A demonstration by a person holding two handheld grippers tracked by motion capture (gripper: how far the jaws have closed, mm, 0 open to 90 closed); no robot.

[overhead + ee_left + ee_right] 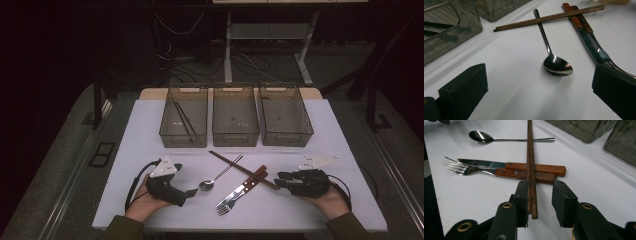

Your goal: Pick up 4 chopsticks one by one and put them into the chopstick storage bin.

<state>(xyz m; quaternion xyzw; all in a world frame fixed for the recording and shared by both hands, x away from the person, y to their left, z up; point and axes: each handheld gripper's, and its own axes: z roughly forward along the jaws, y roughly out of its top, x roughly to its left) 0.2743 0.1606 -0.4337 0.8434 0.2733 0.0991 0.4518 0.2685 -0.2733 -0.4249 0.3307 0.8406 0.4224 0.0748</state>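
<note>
Right gripper view: the right gripper (541, 200) has its two black jaws set around the near end of the wooden chopsticks (531, 165); the left jaw lies against the sticks, a gap remains on the right jaw's side, and the grasp is not complete. The chopsticks run up the middle of the frame, crossing over the wooden handles of the knife (511, 166) and fork (499, 172), then over the handle of the spoon (499, 138) near the top. Left gripper view: the left gripper (539, 90) stands released, jaws wide apart at the lower corners, with the spoon bowl on the white table (506, 62) between and beyond them, untouched. High view: both grippers rest low in the frame, the cutlery between them at lower centre. Three clear bins stand across the middle; the left bin (183, 117) contains a dark pair of chopsticks (184, 118), beside the middle bin (235, 116) and right bin (285, 115).
</note>
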